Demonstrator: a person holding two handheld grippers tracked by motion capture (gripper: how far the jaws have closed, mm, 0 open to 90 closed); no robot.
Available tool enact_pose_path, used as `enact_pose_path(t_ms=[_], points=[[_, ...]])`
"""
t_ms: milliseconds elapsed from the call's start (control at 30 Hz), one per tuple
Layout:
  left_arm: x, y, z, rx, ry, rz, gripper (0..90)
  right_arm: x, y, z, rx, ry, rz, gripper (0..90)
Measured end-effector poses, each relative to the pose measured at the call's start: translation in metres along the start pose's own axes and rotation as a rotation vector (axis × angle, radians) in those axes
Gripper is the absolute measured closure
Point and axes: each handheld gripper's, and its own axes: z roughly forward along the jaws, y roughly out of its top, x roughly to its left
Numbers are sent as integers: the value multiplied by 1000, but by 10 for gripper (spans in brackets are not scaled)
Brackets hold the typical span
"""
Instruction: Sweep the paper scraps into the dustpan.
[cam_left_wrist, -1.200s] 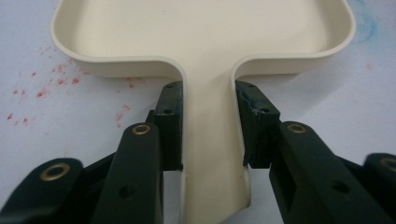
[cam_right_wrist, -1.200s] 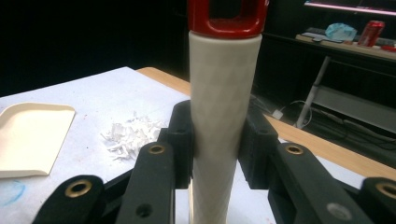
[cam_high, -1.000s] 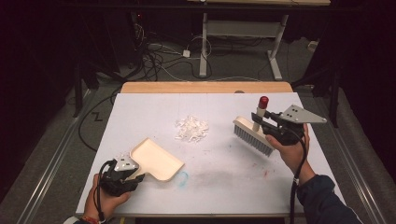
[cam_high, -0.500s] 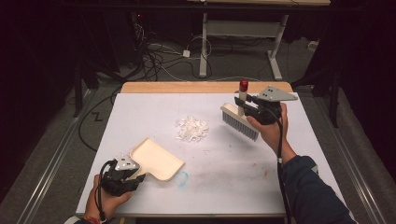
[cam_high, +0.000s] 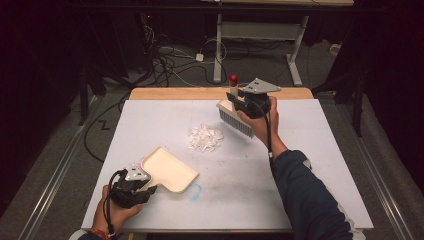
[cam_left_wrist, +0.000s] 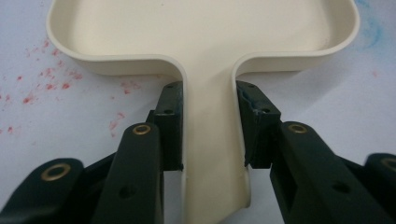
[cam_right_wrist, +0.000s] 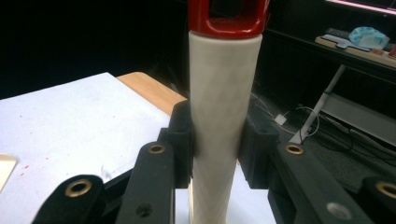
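A cream dustpan (cam_high: 169, 170) lies flat on the white table (cam_high: 310, 165) at the front left. My left gripper (cam_high: 131, 188) is shut on its handle (cam_left_wrist: 210, 140), with a jaw pressed against each side. A pile of white paper scraps (cam_high: 205, 138) sits mid-table, beyond the pan's mouth. A brush (cam_high: 236, 119) with grey bristles, a cream handle (cam_right_wrist: 224, 116) and a red end cap (cam_right_wrist: 228, 14) hangs in the air over the far side of the table, behind and right of the scraps. My right gripper (cam_high: 246, 104) is shut on that handle.
Red specks (cam_left_wrist: 42, 86) and a blue smudge (cam_high: 195, 191) mark the table near the pan. A wooden strip (cam_high: 175, 93) edges the table's far side. Cables (cam_high: 170, 65) and a desk frame (cam_high: 260, 35) lie on the dark floor beyond.
My right gripper has carried the brush from the right side of the table toward the far edge and leftward, closer behind the scraps. The left gripper and dustpan have stayed put.
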Motion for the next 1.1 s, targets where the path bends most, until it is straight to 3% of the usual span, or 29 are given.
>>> enact_pose_path(t_ms=[167,367,433,500,733,1100], points=[[1,1,0,2,-2,5,636,9,0,22,22,5,-22,702],[2,1,0,3,-8,10,636,17,-2,37,17,19,-4,702],[3,1,1,4,-11,11,636,21,-3,42,9,60,18,702],[3,1,1,3,-12,11,636,25,-3,44,6,60,18,701],[3,2,2,5,-13,11,635,32,-4,46,-13,100,39,701],[3,16,8,13,-10,33,635,49,-16,21,-56,187,-22,699]])
